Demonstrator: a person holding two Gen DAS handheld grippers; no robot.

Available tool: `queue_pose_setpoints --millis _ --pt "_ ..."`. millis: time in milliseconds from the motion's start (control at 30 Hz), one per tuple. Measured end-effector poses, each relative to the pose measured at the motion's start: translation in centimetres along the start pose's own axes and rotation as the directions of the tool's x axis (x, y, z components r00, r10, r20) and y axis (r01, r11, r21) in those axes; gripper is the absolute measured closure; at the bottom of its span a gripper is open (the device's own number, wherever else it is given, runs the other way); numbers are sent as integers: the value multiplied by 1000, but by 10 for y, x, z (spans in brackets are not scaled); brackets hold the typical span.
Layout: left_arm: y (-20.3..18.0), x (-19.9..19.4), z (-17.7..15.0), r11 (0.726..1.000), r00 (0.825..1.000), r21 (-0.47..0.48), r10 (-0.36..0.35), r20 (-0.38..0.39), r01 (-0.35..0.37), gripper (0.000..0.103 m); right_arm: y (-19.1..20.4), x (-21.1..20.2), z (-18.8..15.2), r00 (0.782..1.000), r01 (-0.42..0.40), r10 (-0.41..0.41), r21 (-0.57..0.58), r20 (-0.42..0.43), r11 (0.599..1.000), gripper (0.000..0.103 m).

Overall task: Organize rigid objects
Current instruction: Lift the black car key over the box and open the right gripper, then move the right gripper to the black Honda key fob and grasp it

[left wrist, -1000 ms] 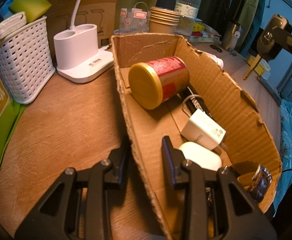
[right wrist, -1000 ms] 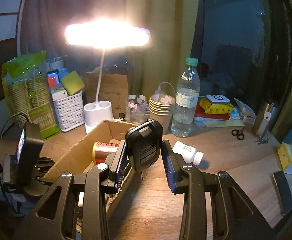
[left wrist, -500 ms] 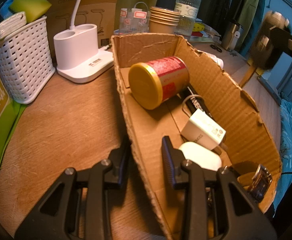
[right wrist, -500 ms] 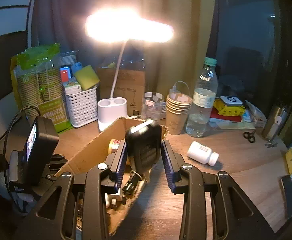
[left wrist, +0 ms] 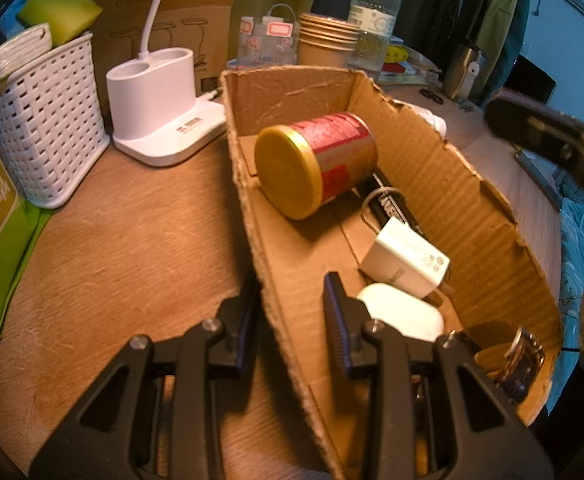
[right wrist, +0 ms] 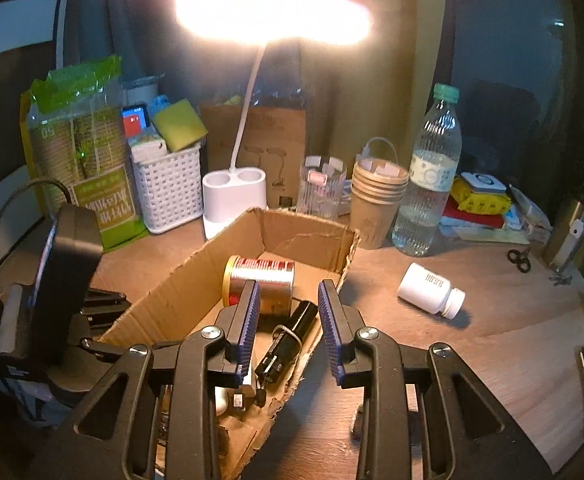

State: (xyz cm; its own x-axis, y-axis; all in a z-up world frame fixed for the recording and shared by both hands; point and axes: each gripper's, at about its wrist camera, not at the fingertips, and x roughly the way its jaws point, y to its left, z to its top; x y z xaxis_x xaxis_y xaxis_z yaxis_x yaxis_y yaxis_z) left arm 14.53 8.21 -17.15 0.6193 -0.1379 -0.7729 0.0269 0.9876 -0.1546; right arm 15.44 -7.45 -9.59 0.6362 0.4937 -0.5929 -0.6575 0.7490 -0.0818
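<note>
Jaws nearly closed on the left gripper (left wrist: pixel 290 284), straddling the near left wall of the cardboard box (left wrist: pixel 431 160): left pad lying against the outside of the wall, right pad sitting inside the box and standing clear of the cardboard.

Resting at far left on the wooden table (left wrist: pixel 132 240): white woven basket (left wrist: pixel 48 120), then the white lamp base (left wrist: pixel 160 108) just beside the box's far left corner.

Lying inside the box, far to near: red-and-gold can (left wrist: pixel 315 164) on its side, black key fob (right wrist: pixel 288 336) on the floor towards the right wall, white charger (left wrist: pixel 405 260), and a rounded white item (left wrist: pixel 399 316) just right of the left gripper's inner finger.

Hovering above the box's near right part, right gripper (right wrist: pixel 288 286), jaws having just been closing to a narrow gap, gripping nothing, key fob showing below between them.

Standing beyond the box's far right corner: stacked paper cups (right wrist: pixel 377 196) and a water bottle (right wrist: pixel 427 184). Lying on the table right of the box: white pill bottle (right wrist: pixel 427 288).
</note>
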Motion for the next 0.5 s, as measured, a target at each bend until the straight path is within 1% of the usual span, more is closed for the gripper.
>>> queue_pose_setpoints --millis 167,233,433,500 --pt "0 0 0 1000 1000 0 0 0 0 69 1 11 -5 1000 -7 7 -1 -25 1000 71" --pt "0 0 0 1000 1000 0 0 0 0 69 -2 11 -5 1000 -2 2 5 -24 1000 77" --pt "0 0 0 1000 1000 0 0 0 0 69 -18 3 -5 1000 29 -28 37 -10 999 77" --pt "0 0 0 1000 1000 0 0 0 0 69 -32 0 -6 998 59 -59 56 -12 997 77"
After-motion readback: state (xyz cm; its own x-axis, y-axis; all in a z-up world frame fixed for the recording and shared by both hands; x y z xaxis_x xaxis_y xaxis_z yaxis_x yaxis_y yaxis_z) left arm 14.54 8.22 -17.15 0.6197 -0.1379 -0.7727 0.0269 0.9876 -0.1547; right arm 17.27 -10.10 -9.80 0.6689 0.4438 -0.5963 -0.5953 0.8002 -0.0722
